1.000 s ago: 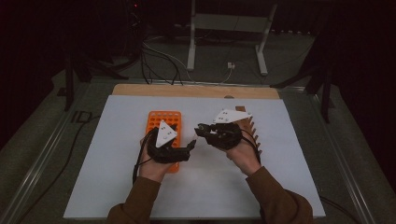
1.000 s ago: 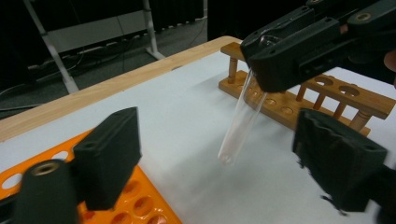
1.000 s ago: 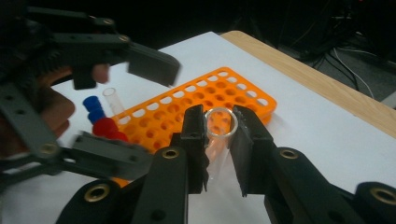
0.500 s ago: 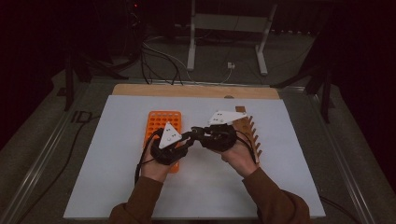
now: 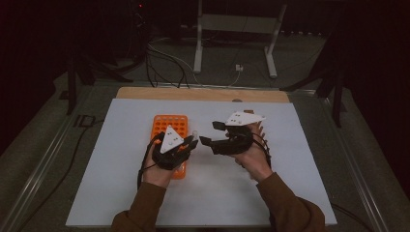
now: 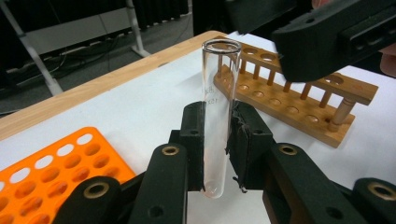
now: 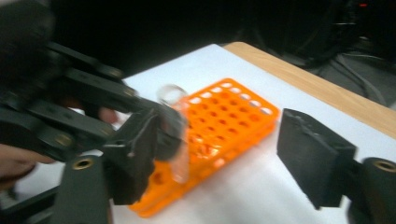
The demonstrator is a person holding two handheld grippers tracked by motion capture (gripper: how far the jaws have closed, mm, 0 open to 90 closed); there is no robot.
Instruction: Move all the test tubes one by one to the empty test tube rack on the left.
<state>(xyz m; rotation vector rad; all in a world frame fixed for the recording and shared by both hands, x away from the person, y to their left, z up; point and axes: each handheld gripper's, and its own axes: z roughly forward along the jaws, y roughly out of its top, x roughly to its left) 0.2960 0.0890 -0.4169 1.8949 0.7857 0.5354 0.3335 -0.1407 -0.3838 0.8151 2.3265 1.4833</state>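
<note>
At the centre-left of the high view, the left gripper [image 5: 192, 143] clamps an upright glass tube [image 6: 217, 112] over the right edge of the orange rack [image 5: 169, 126]. Just right of it, the right gripper [image 5: 207, 133] has just been opening, and its jaws now stand apart with nothing between them. The hand-over looks done: the tube has passed to the left. What is left, I judge, is seating it in a rack. The left gripper view shows the pads pressing the tube's lower half and the wooden rack [image 6: 299, 95] empty behind, at the upper right. The right gripper view shows the orange rack's holes empty too.
</note>
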